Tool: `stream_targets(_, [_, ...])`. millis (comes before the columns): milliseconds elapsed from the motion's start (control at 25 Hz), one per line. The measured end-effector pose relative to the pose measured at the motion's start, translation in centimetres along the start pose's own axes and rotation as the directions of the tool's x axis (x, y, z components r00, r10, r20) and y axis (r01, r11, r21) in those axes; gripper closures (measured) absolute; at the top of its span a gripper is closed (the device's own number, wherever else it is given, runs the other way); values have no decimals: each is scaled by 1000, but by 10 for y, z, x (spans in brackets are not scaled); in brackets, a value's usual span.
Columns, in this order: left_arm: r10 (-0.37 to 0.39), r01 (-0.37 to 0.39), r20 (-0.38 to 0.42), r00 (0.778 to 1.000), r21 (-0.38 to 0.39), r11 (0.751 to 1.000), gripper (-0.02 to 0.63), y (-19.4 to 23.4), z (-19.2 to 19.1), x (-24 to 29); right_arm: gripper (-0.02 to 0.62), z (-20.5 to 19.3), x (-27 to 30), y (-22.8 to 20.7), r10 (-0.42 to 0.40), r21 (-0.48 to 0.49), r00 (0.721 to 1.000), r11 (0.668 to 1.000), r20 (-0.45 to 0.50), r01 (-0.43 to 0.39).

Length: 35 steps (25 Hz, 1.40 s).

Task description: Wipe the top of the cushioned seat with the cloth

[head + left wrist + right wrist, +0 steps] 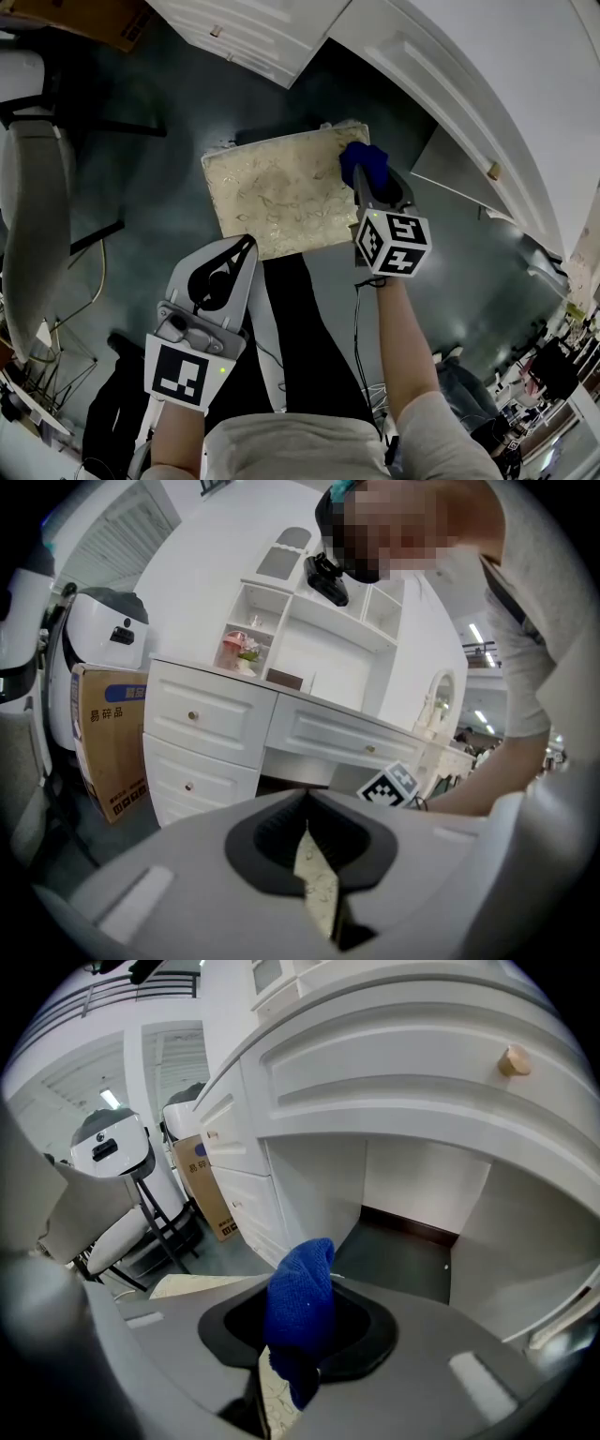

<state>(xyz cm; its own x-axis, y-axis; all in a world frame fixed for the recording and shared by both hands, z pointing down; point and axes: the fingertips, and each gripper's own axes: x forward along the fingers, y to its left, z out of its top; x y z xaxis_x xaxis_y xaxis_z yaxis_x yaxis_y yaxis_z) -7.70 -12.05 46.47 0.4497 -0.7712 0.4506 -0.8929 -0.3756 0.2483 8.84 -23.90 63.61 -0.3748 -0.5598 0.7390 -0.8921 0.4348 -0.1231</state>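
Nearest, the left gripper hovers with jaws pressed together and empty, tips by the seat's near edge. Further on, the right gripper is clamped on the blue cloth at the seat's far right corner. White drawers stand beyond.

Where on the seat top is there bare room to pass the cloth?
The cushioned seat is bare across its left and middle, between the white dresser and the left gripper at its near edge. Crowded only at the right edge, where the right gripper grips the blue cloth.
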Motion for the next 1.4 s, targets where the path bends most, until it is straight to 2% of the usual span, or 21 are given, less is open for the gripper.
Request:
stream_targets(120, [8,-8,1,1000,0,1000,606,6,-1,-5,508,-8,8,4,3,15,999,1000,-34,-2])
stream_targets(320, [26,-26,-2,1000,-11,1000,606,16,-6,-14,512,-32,28,19,15,-12,993,1000,-115,-17])
stream_targets(560, [45,-45,-1,999,-24,999,606,23,-14,-23,515,-34,38,30,46,30,992,999,-120,-43])
stream_targets(760, [48,-48,7,999,-37,998,606,27,-16,-29,517,-36,41,48,68,22,989,998,-135,-65])
stream_targets(1160, [74,-73,9,997,-41,996,606,47,-22,-47,517,-41,56,143,213,-17,963,976,-167,-219])
stream_targets(1400, [101,-100,9,995,-46,994,606,61,-26,-64,517,-44,61,196,271,-64,944,956,-190,-287])
